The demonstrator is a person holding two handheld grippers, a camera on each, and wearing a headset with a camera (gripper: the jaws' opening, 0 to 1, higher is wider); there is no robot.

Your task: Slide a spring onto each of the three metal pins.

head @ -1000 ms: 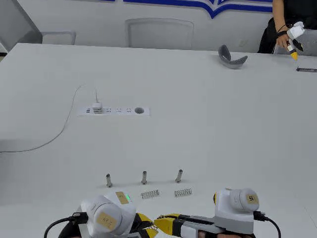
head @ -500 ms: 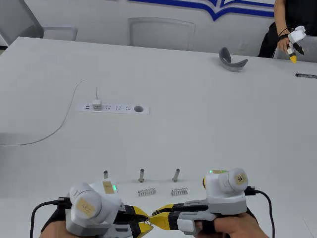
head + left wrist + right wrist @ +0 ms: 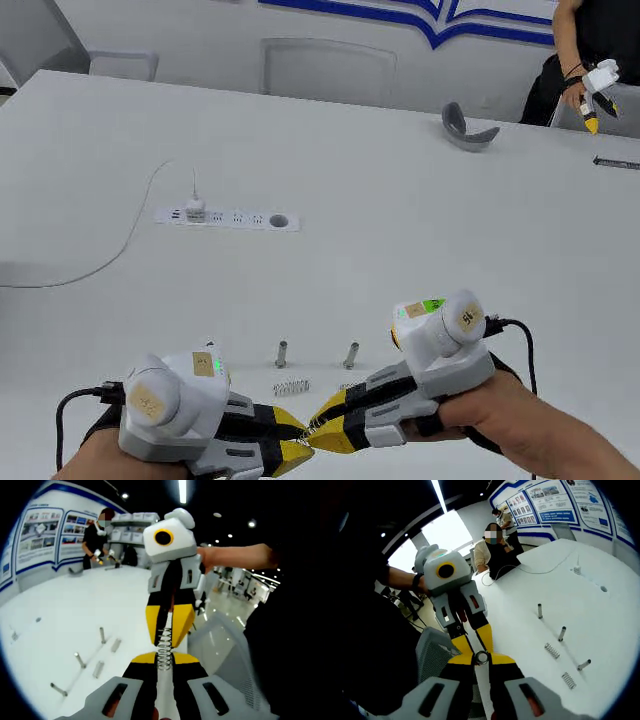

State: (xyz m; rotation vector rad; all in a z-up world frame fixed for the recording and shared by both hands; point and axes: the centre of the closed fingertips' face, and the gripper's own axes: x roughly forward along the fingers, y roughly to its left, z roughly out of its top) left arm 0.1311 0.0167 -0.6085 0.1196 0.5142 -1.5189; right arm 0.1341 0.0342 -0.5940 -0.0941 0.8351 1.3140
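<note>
The left gripper [image 3: 290,452] and the right gripper [image 3: 320,432] meet tip to tip low in the head view, the left pointing right, the right pointing left and slightly down. Each has its jaws pinched together on one end of a spring [image 3: 164,647]. The left hand [image 3: 95,462] and the right hand [image 3: 500,415] grasp the handles

Three short grey metal pins [image 3: 562,633] are standing upright in a row on the white table [image 3: 400,250], spaced apart and all bare. Two small coiled springs [image 3: 551,650] are lying flat just beside the row, touching no pin. A third spring [image 3: 164,647] is hanging above the table, its ends pinched by the left gripper [image 3: 162,660] and the right gripper [image 3: 481,660].
</note>
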